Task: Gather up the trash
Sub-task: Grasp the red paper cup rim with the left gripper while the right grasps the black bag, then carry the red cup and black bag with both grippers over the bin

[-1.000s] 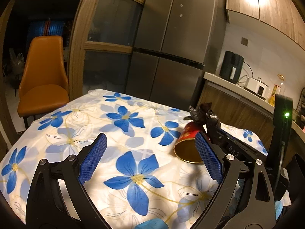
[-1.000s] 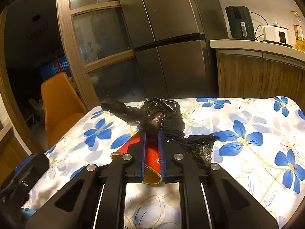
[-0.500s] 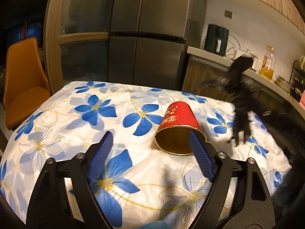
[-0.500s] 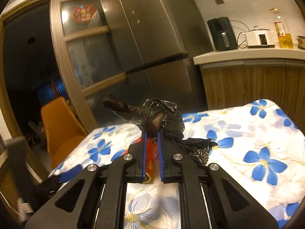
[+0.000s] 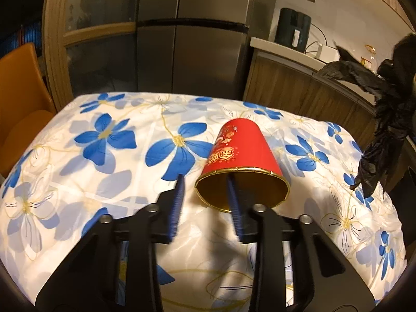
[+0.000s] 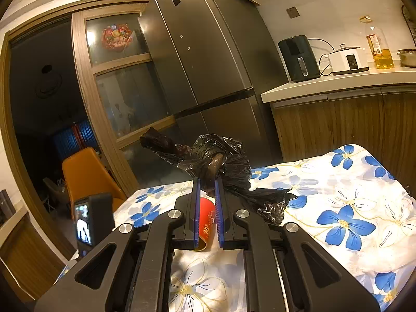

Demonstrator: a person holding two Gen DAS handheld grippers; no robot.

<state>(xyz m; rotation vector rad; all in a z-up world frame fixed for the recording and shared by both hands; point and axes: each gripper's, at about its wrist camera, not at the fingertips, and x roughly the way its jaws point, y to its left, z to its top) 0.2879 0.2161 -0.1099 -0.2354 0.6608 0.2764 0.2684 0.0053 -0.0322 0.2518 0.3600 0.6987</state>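
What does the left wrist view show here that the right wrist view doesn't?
Only the left wrist view shows the left gripper straddling the rim of the red cup, one finger inside its gold mouth. Only the right wrist view shows the right gripper shut on the black trash bag, plus an oil bottle. Both show cup, bag, floral tablecloth, fridge and orange chair.

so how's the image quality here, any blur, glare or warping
Left wrist view: warm dim light, the left gripper fingers are motion-smeared, the red cup is sharp, shadows fall on the tablecloth. Right wrist view: sharp; fisheye bends the fridge, and a lamp glares in the glass door.
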